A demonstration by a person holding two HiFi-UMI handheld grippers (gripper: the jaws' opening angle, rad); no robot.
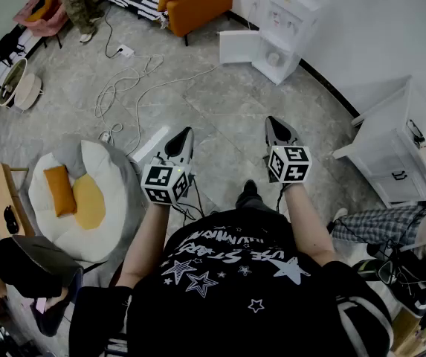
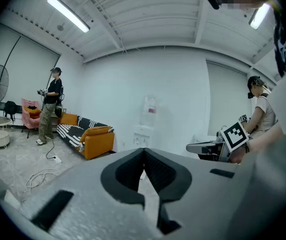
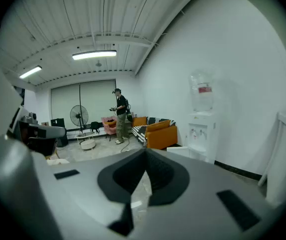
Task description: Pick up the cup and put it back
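Both jaws pinched shut, nothing held: left gripper (image 1: pixel 183 136) & right gripper (image 1: pixel 274 125) sit level mid-frame, pointing up-frame over the floor (image 1: pixel 220 117). No cup in any of 3 views, so direction, axis & nearer hand can't be told.

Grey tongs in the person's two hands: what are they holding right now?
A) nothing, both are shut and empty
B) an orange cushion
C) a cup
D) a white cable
A: the left grey tongs and the right grey tongs each show jaws pressed together with nothing between them.
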